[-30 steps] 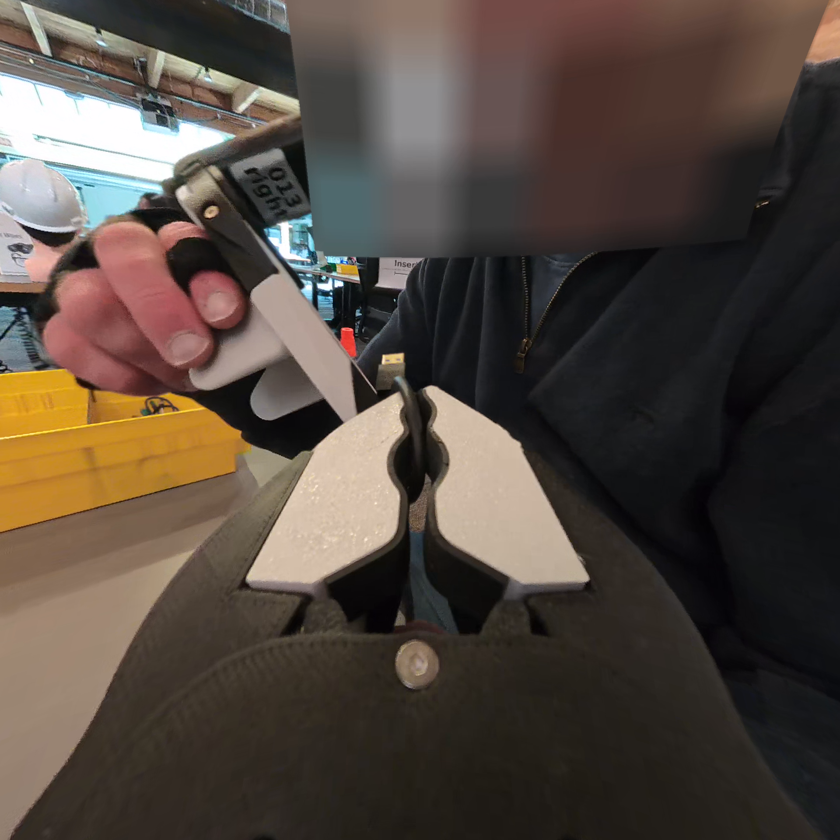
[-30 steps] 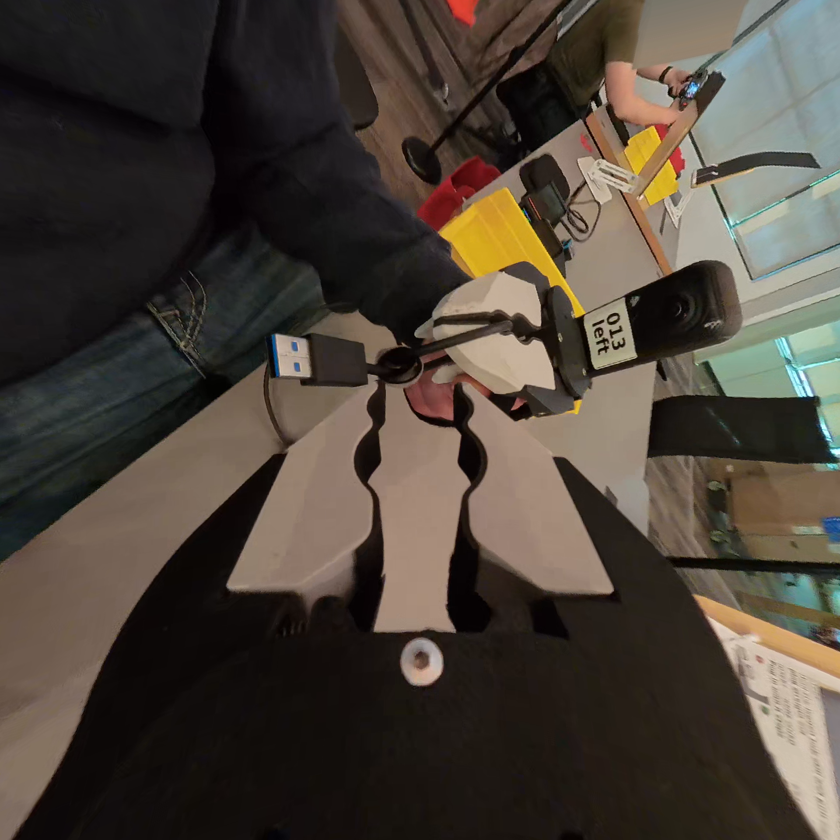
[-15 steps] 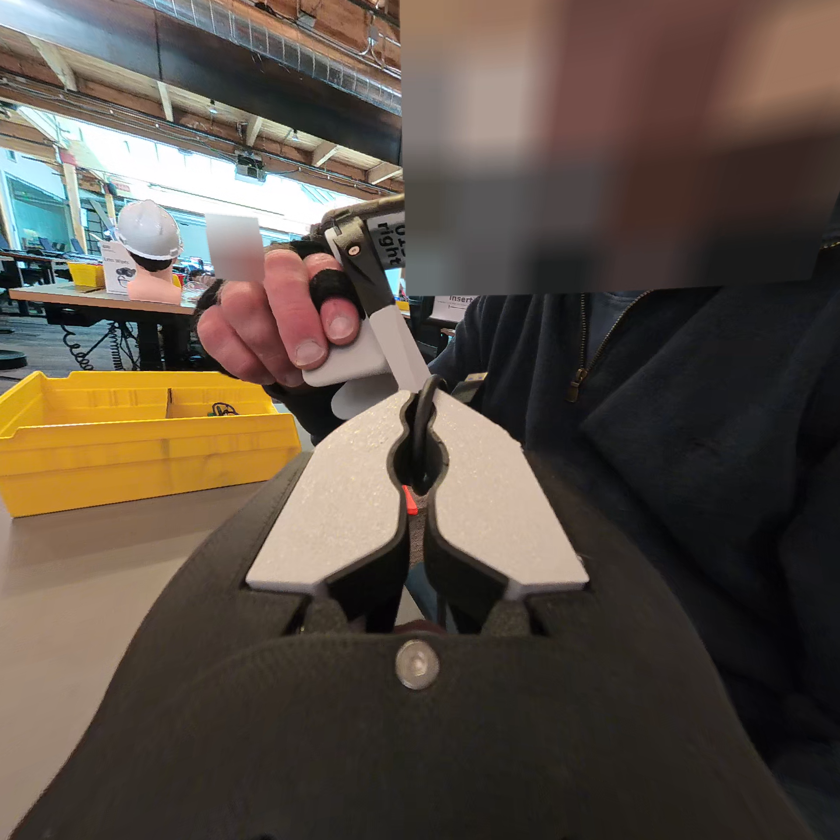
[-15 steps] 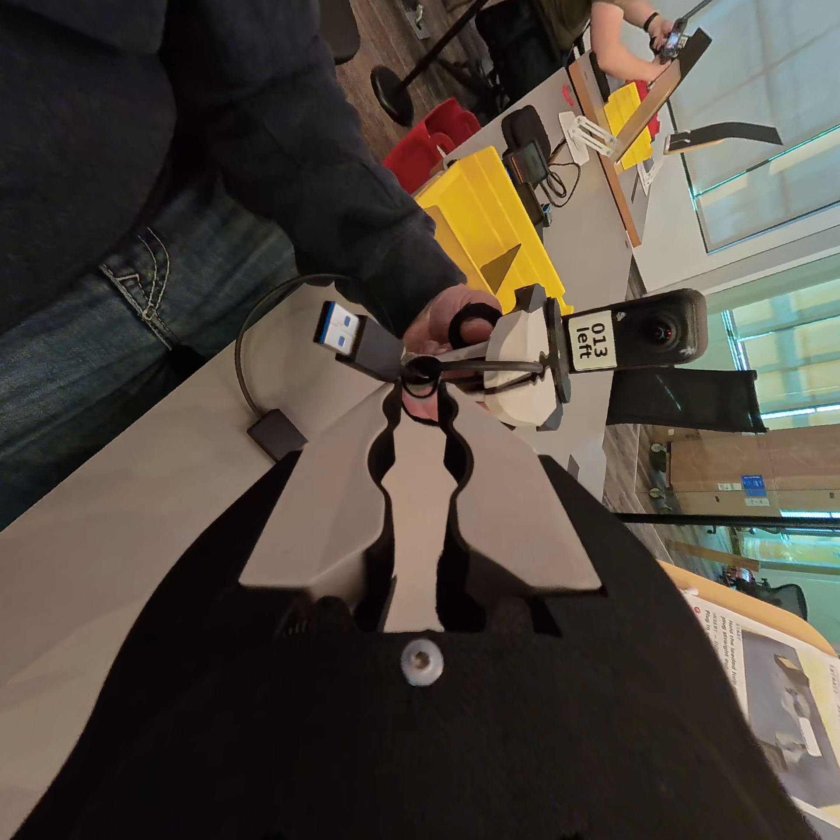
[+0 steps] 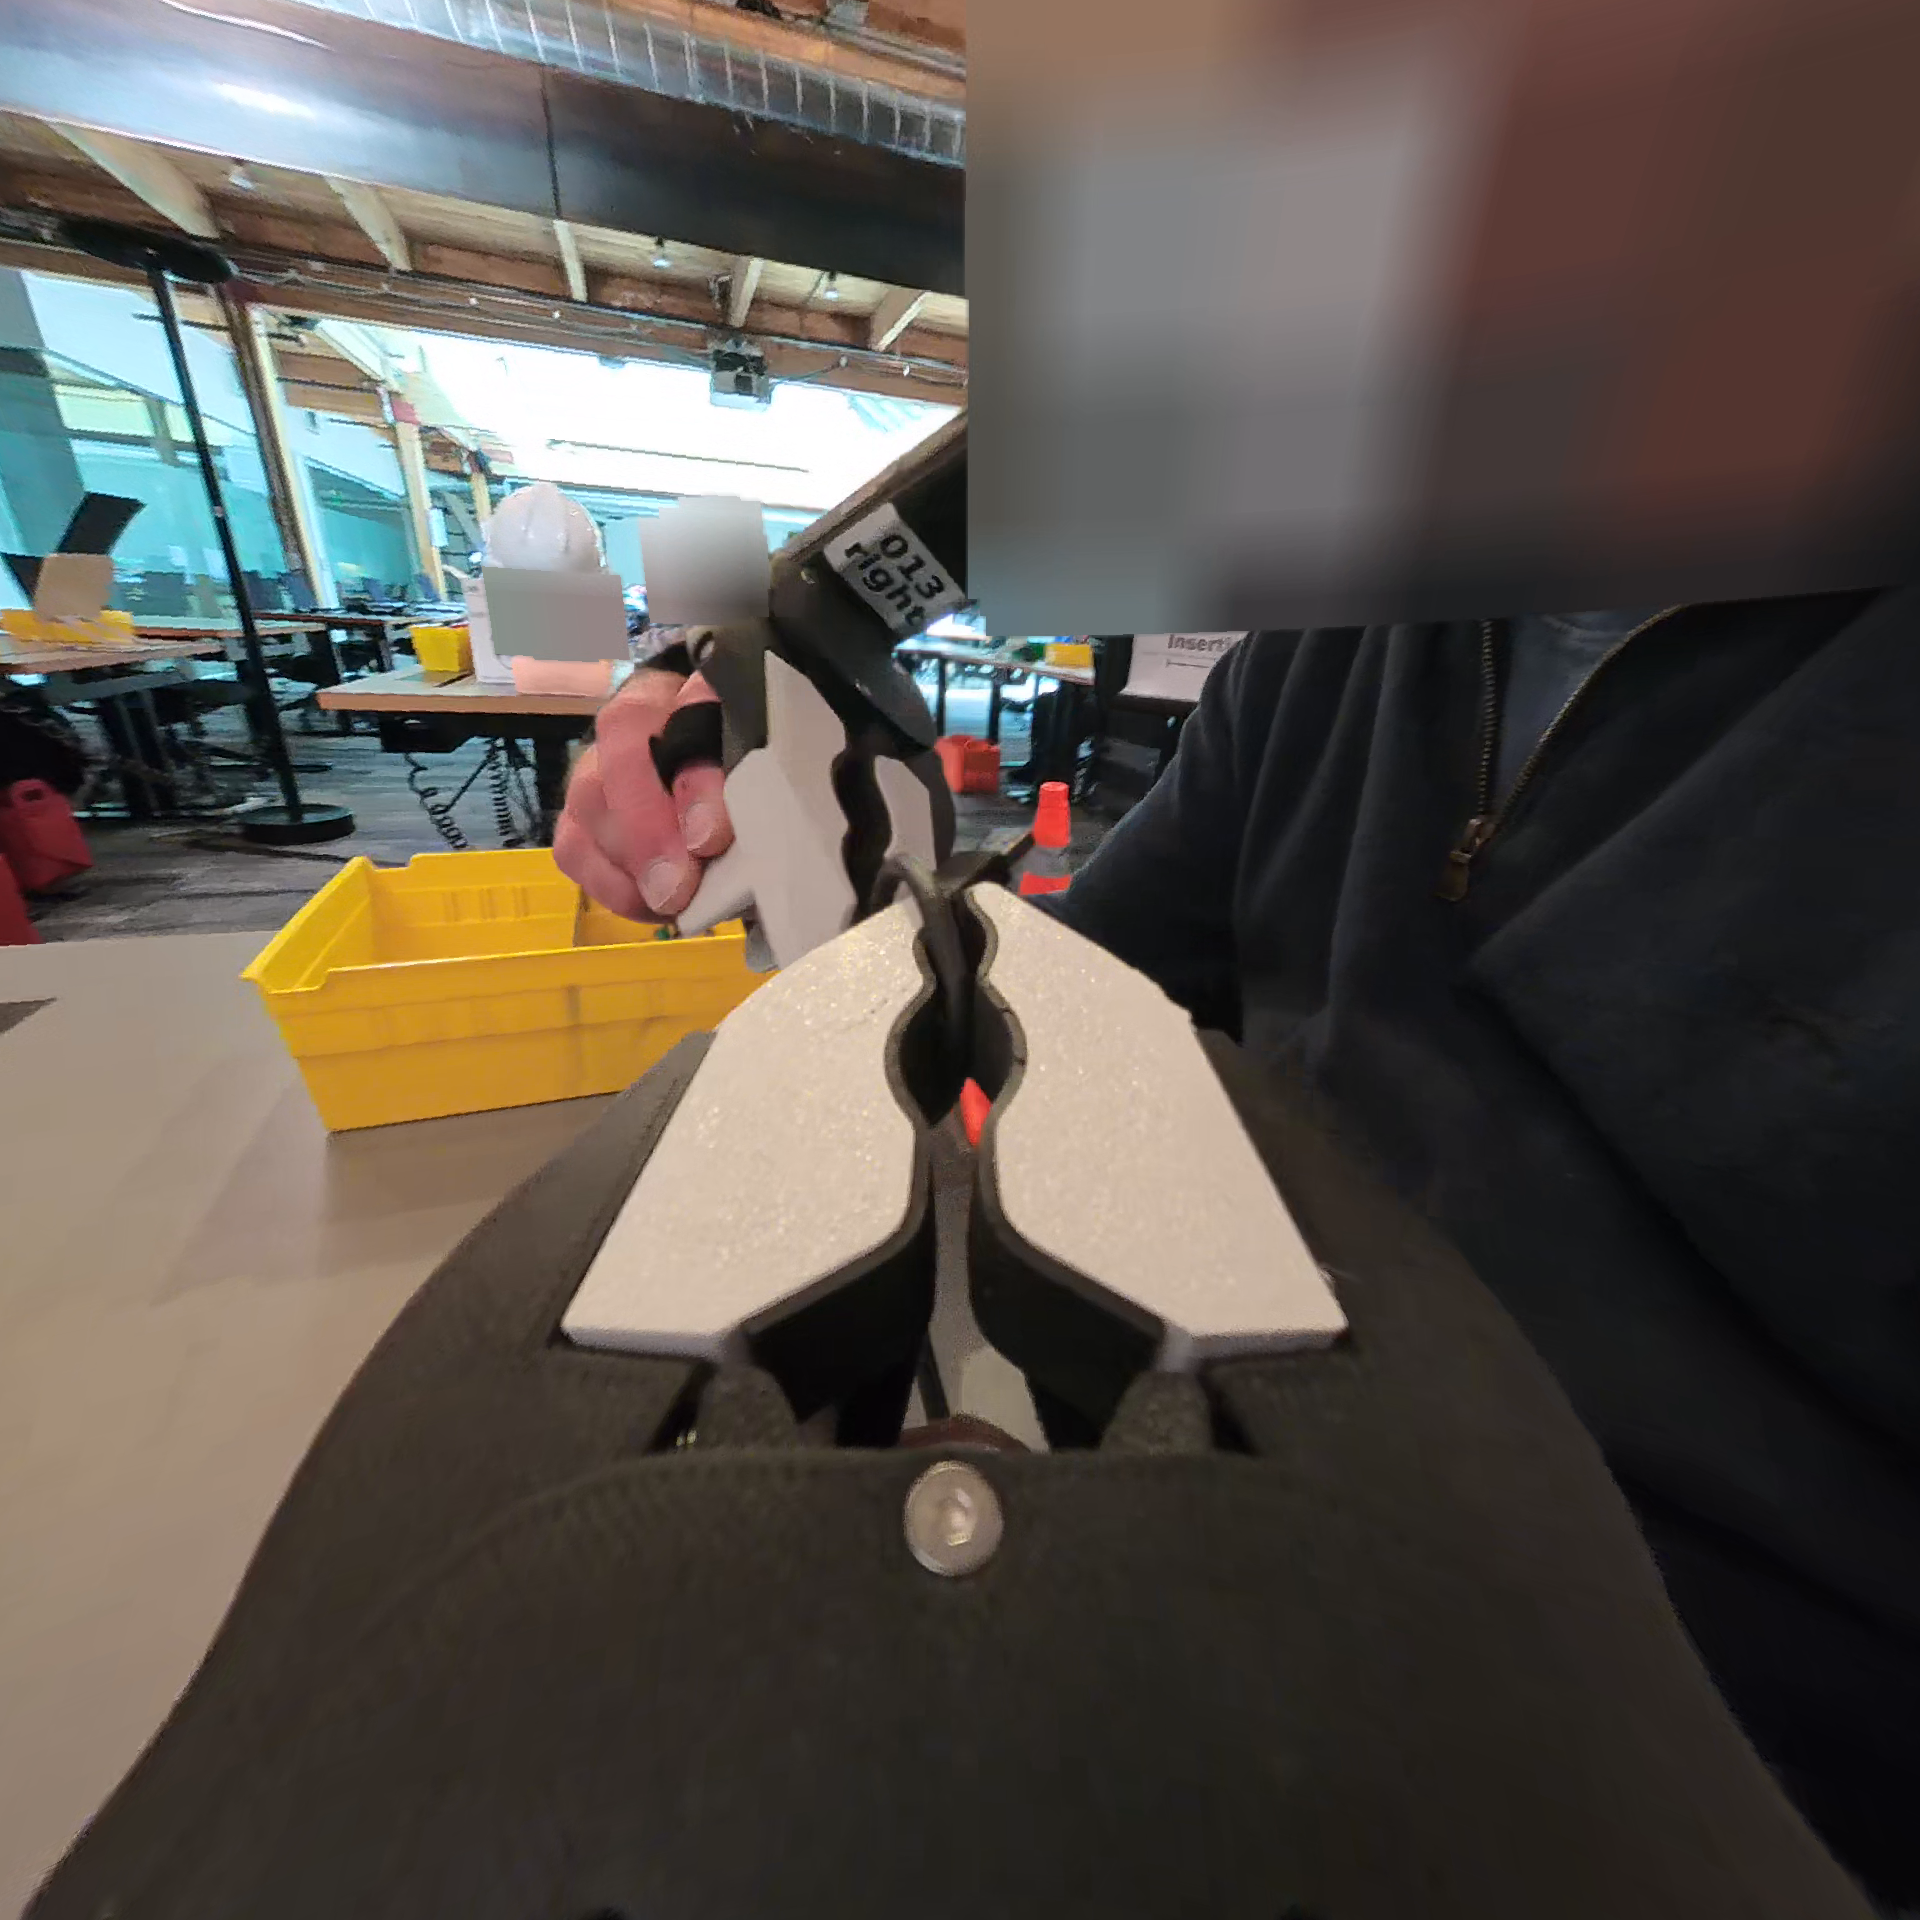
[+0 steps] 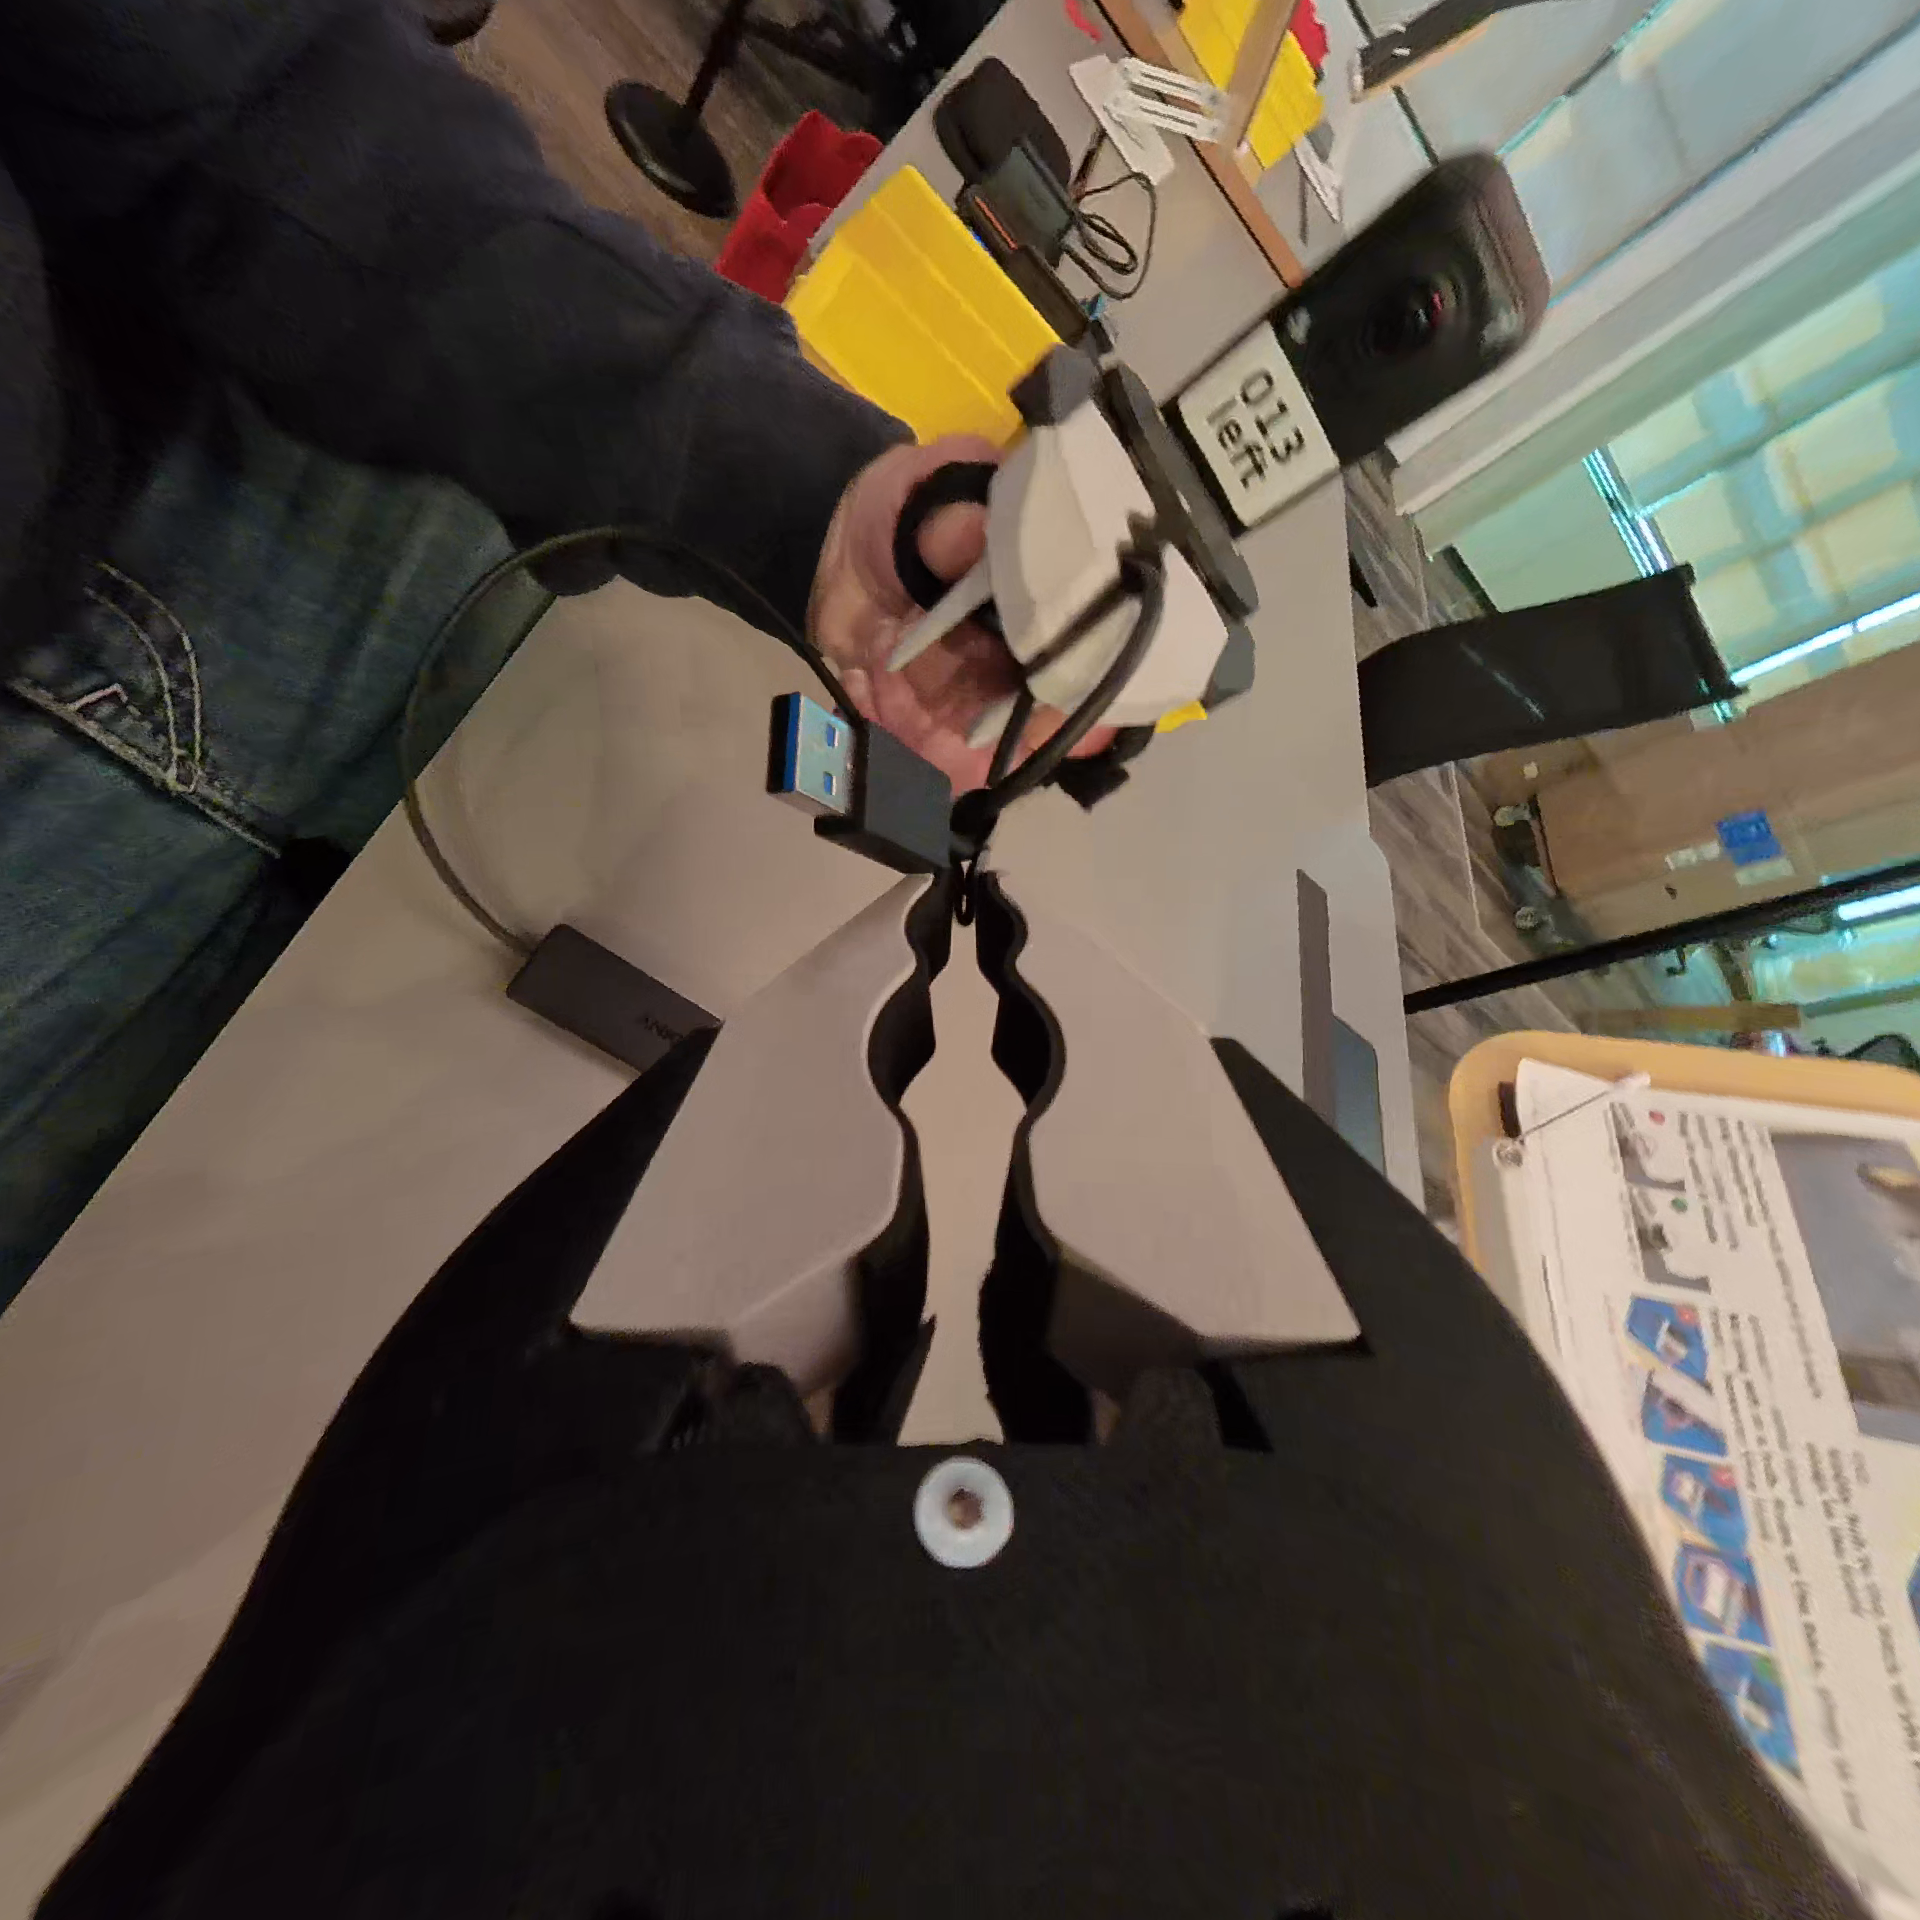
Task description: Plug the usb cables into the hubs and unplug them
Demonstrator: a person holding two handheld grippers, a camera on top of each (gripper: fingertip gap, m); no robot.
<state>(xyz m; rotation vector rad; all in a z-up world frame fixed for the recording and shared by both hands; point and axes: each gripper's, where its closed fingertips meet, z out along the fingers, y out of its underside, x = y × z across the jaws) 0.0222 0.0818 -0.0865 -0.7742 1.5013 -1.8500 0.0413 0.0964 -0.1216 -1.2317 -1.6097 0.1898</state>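
Note:
A black USB cable ends in a plug with a blue insert (image 6: pixel 862 774), held in the air above the grey table (image 6: pixel 312 1091). My right gripper (image 6: pixel 964 891) has its tips closed on the thin cable just behind the plug. My left gripper (image 5: pixel 951 966) is shut on the same cable a little farther along; it also shows in the right wrist view (image 6: pixel 1101 613). The right gripper shows in the left wrist view (image 5: pixel 862 821), held by a hand, touching close to my left fingertips. A dark hub (image 6: pixel 613 1003) lies on the table below, its cable looping up.
A yellow bin (image 5: pixel 468 987) stands on the table to the left of the grippers. A tan tray (image 6: pixel 1475 1081) with printed sheets is at the right. A flat grey device (image 6: pixel 1340 1049) lies beside it. The person's dark jacket (image 5: pixel 1558 1039) fills the space right behind the grippers. Across from one pair of fingers to the other is roughly 5 centimeters.
My right gripper's jaws have narrowed from open to closed on the cable behind the plug. The plug has tilted and risen. Both grippers have swung, bringing the hub into view.

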